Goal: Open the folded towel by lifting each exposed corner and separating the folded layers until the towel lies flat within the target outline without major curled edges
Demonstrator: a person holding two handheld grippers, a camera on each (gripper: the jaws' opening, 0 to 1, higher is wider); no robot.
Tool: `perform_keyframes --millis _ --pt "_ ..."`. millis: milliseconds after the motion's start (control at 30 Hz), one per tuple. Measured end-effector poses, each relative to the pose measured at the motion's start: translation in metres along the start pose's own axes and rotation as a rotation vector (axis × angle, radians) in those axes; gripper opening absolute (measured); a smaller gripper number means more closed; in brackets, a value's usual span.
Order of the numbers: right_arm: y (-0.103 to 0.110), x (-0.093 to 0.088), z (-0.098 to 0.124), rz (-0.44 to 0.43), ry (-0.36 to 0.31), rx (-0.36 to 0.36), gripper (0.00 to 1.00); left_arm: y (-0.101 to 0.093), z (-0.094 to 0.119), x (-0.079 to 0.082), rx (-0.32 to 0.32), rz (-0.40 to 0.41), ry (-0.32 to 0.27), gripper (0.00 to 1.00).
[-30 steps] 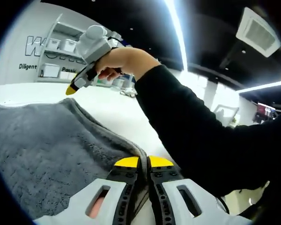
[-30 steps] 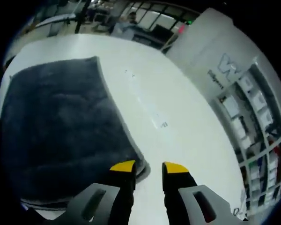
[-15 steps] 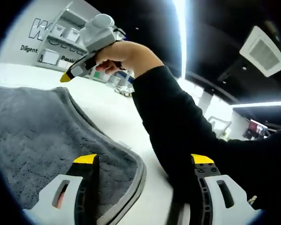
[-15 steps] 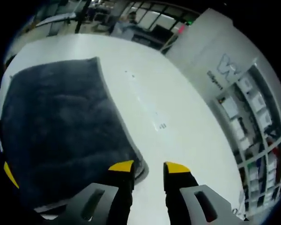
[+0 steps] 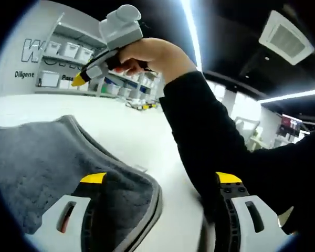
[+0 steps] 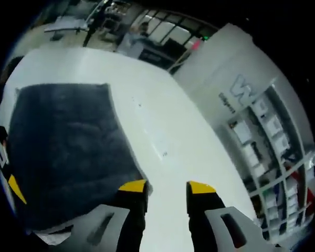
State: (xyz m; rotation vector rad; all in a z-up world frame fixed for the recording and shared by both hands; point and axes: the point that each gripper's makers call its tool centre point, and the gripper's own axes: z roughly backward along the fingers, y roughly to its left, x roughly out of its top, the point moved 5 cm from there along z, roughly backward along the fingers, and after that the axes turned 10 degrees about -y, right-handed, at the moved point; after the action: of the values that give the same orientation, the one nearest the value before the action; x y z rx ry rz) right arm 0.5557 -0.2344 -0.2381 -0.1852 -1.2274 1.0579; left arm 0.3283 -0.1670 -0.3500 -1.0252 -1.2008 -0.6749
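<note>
**Towel corner between open left jaws, right gripper lifted clear**

While the grey towel (image 5: pixel 47 173) lies on the white surface (image 5: pixel 136 142), the left gripper (image 5: pixel 156 179) has its jaws spread wide with nothing clamped: one yellow tip sits over the bound corner, the other is off the cloth beside the person's black sleeve (image 5: pixel 215 142). Likely staged to pinch that corner and peel a layer.

Right gripper (image 6: pixel 166 186) is held above the surface near the towel's other near corner, jaws moderately apart and empty; in the left gripper view its tips look almost closed, so the exact gap is hard to read.

In the right gripper view the towel (image 6: pixel 68 152) lies toward one edge of the surface, looking flat. Can't make out a target outline or how many layers remain folded. Towel's near edge is cut off by the jaws.
</note>
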Motion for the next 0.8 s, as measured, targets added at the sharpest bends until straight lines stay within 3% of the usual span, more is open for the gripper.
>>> perform_keyframes --millis 67,133,200,267,367,400,567,800 --pt "-0.011 0.013 0.008 -0.019 -0.042 -0.095 0.75 0.006 0.004 0.010 0.041 -0.064 -0.026 0.98" --pt "-0.018 0.025 0.016 -0.025 -0.093 -0.157 0.97 0.011 0.008 0.018 0.065 -0.124 -0.042 1.00" --pt "-0.030 0.041 0.029 -0.135 -0.180 -0.230 0.97 0.021 0.018 0.029 0.111 -0.219 -0.044 1.00" --pt "-0.038 0.049 0.038 -0.188 -0.243 -0.267 1.00 0.031 0.026 0.041 0.157 -0.301 -0.055 1.00" --pt "-0.041 0.049 0.055 -0.209 -0.253 -0.289 1.00 0.038 0.032 0.051 0.176 -0.349 -0.060 1.00" --pt "-0.042 0.050 0.058 -0.207 -0.260 -0.297 1.00 0.046 0.040 0.062 0.204 -0.370 -0.075 1.00" --pt "-0.054 0.055 0.081 -0.222 -0.315 -0.346 1.00 0.063 0.063 0.091 0.232 -0.375 -0.103 1.00" --pt "-0.059 0.051 0.108 -0.275 -0.353 -0.383 1.00 0.083 0.089 0.106 0.273 -0.408 -0.087 1.00"
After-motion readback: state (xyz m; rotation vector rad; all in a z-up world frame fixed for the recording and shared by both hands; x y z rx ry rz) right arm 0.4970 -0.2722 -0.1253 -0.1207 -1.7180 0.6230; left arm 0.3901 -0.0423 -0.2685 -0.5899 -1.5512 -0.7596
